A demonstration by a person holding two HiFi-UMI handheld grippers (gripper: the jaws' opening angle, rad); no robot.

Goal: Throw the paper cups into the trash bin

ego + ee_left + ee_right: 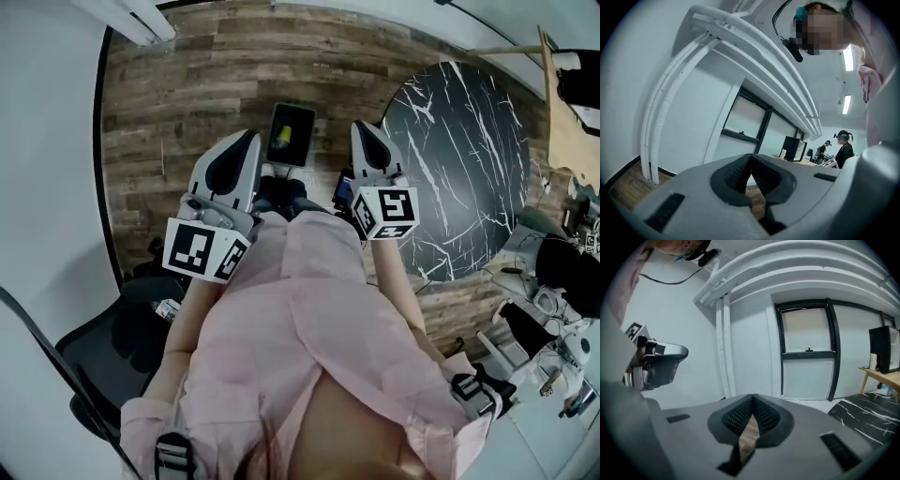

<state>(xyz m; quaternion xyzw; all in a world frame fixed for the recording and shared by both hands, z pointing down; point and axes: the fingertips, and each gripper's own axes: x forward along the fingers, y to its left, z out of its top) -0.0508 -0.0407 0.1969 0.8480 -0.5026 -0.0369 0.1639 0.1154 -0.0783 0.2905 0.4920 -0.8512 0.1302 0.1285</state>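
Note:
No paper cup shows in any view. A small dark rectangular container with something yellow-green inside stands on the wood floor just beyond both grippers; I cannot tell whether it is the trash bin. My left gripper and right gripper are held close against the pink shirt, pointing away from the body. In the left gripper view the left gripper has its ribbed jaws meeting at the tips with nothing between them. The right gripper is likewise shut and empty. The left gripper also shows at the left of the right gripper view.
A round black marble table stands to the right, with its edge low in the right gripper view. A black office chair is at lower left. Gear lies at the right. Two people stand far off by a desk.

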